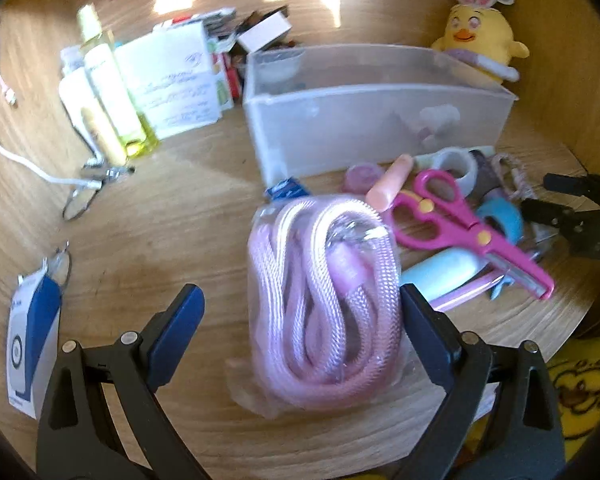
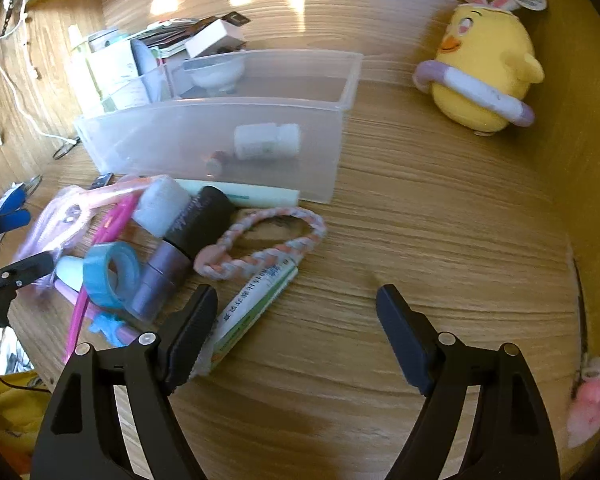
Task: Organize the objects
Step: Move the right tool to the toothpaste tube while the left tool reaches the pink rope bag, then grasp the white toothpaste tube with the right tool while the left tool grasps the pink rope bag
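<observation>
Sorting looks barely begun: the translucent bin (image 2: 220,136) holds only a small white bottle (image 2: 267,141), a white bowl (image 2: 216,72) and a dark item I cannot identify, while most of the clutter lies loose on the bench (image 2: 440,240) in front of it. The left tool (image 1: 300,312) has its jaws apart around the bagged pink cord (image 1: 324,300); the right finger sits against the bag's edge, the left finger stands clear of it, so nothing is clamped. That cord is coiled into a long loop whose long axis runs away from the left tool toward the bin, its far end close to the bin's near wall. Off to the left tool's right lie the pink scissors (image 1: 460,228), blades pointing right and back toward the tool, handles toward the bin. The right tool (image 2: 296,336) is also spread wide and holds nothing; a white-and-green tube (image 2: 252,312) lies touching its left finger, long axis slanting forward and to the right, beside a braided pink loop (image 2: 260,244) and a roll of blue tape (image 2: 112,272). By my judgement, nearly everything is left to bin.
</observation>
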`<state>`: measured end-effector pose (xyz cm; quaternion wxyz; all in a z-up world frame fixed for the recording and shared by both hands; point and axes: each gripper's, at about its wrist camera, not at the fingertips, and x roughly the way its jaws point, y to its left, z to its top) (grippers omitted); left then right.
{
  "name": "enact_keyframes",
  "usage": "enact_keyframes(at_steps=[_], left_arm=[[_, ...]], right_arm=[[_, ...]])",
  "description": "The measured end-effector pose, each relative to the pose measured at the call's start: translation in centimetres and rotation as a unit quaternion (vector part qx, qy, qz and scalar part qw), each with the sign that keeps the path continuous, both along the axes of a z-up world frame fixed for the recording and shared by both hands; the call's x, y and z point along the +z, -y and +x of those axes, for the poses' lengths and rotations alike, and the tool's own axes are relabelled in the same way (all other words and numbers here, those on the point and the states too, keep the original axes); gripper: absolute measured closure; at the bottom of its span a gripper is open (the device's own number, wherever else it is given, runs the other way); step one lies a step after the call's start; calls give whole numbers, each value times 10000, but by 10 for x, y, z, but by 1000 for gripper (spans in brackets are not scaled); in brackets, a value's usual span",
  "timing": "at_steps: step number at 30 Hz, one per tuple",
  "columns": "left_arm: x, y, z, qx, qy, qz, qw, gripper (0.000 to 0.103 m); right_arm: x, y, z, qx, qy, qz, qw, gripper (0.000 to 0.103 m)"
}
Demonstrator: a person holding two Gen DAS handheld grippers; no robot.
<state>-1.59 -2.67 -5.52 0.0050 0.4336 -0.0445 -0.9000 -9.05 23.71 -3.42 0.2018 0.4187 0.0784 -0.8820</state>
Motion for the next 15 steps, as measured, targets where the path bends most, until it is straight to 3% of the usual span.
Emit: enact_keyframes(at_steps=[4,8,10,15], left_arm=[[0,7,0,20,42,207,9998,6],[-4,2,-7,-84,21,22,10000,6],[-10,0,-13,-101,103,-35,9999,5],[-14,16,-18,13,50,523,9986,6]], right_arm=[[-2,-4,3,-44,-97,78,9999,30],[-3,2,6,101,-177,74,9998,41],[-3,6,7,155,-241,103,9995,51],[-3,3,7,71,-272,14,9996,76]])
